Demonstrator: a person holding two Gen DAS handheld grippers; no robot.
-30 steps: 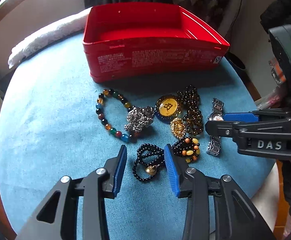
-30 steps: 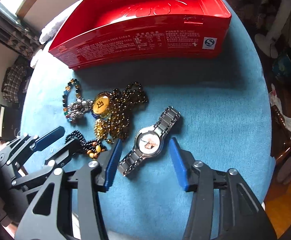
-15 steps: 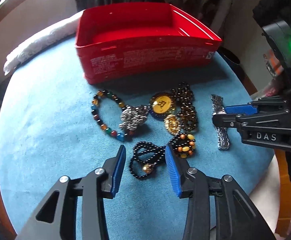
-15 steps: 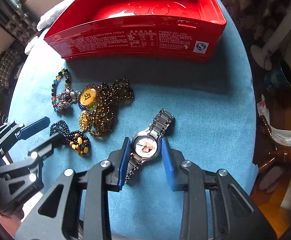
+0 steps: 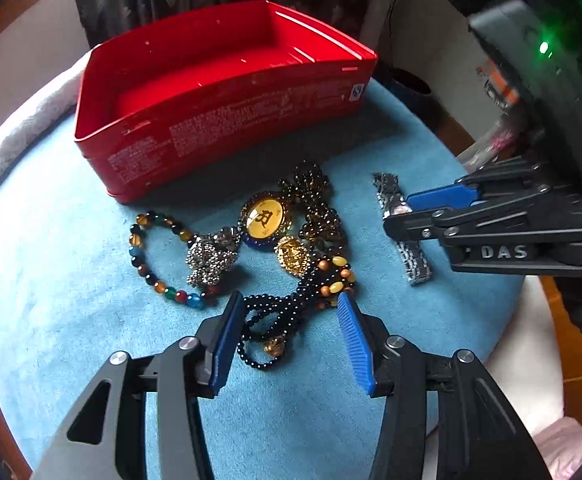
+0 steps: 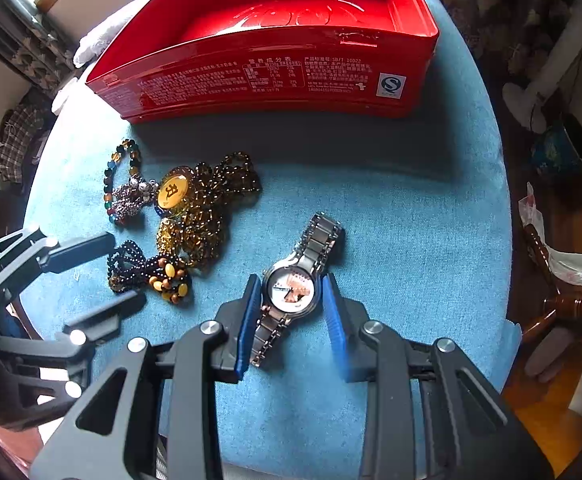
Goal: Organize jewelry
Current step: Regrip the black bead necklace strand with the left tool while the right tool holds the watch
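Blue cloth covers the round tabletop (image 6: 411, 208), with a red tin (image 6: 275, 72) standing open and empty at its far side and the jewelry lying loose in front of it.

The right tongs (image 6: 291, 312) point steeply down with both blue pads against the sides of the watch (image 6: 291, 290) case; the grip looks closed on it, though the watch is flat on the cloth, band trailing out both ways. To do this lift well, hold the case squarely, raise it straight up until the band hangs free, then carry it over the tin wall and let go low inside, so the metal links do not clatter or snag the rim.

The left tongs (image 5: 287, 338) are opening, their pads straddling the black bead string (image 5: 275, 316) without pressing on it; they hold nothing. That string touches the amber beads (image 5: 335, 276) and lies against the brown chain (image 5: 319, 216) with its gold pendant (image 5: 265, 218), so a pinch there should take the black loop alone, near its small gold charm, or the pile will likely drag along. The coloured bracelet (image 5: 147, 248) lies apart to the left and can wait.
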